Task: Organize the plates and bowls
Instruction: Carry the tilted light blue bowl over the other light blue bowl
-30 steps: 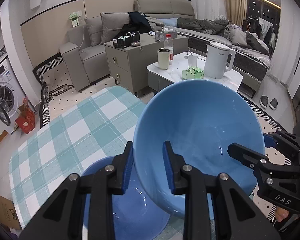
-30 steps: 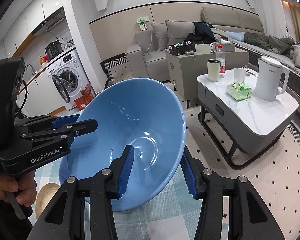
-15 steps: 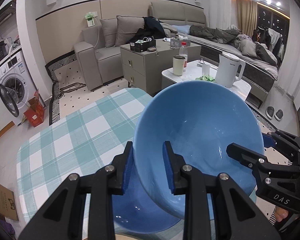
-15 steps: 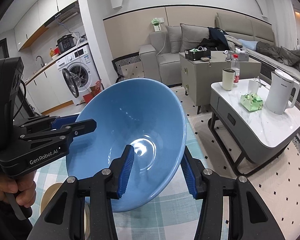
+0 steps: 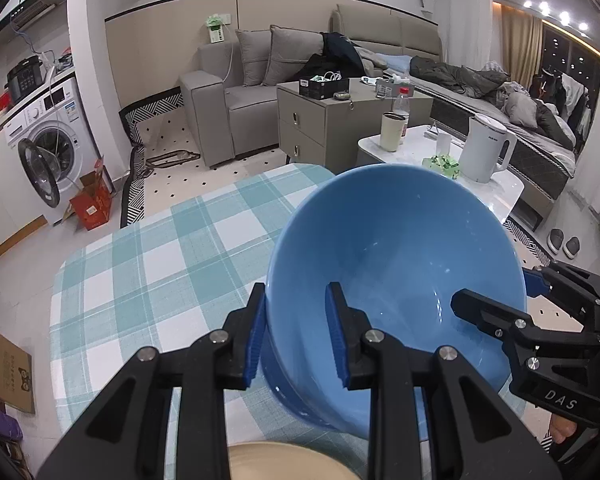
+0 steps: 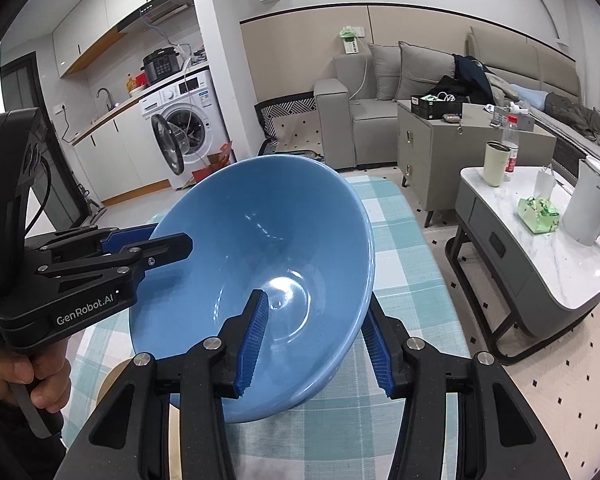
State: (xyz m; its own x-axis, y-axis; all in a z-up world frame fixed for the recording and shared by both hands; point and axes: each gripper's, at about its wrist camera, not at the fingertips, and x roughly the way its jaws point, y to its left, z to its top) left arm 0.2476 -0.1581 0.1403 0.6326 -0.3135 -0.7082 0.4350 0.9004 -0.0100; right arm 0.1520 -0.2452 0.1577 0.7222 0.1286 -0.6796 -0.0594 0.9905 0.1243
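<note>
A large blue bowl (image 5: 396, 256) is held in the air above the checked table (image 5: 156, 264), tilted toward me. My left gripper (image 5: 296, 332) is shut on its left rim, one finger inside and one outside. My right gripper (image 6: 316, 340) is shut on the opposite rim of the bowl (image 6: 268, 248). Each gripper shows in the other's view, the right gripper (image 5: 496, 312) at the bowl's right and the left gripper (image 6: 148, 248) at its left. A beige plate (image 5: 292, 462) lies on the table just below the bowl, mostly hidden; its edge also shows in the right wrist view (image 6: 112, 380).
The teal and white checked tablecloth (image 6: 396, 248) runs out ahead of the bowl. A low marble coffee table (image 6: 540, 248) with a kettle (image 6: 592, 204) and a cup stands to the right. A grey cabinet (image 5: 324, 128), a sofa and a washing machine (image 5: 48, 152) stand beyond.
Both grippers have lifted the blue bowl and pulled it back. The second blue bowl beneath it has dropped out of view and a beige plate now shows below.
</note>
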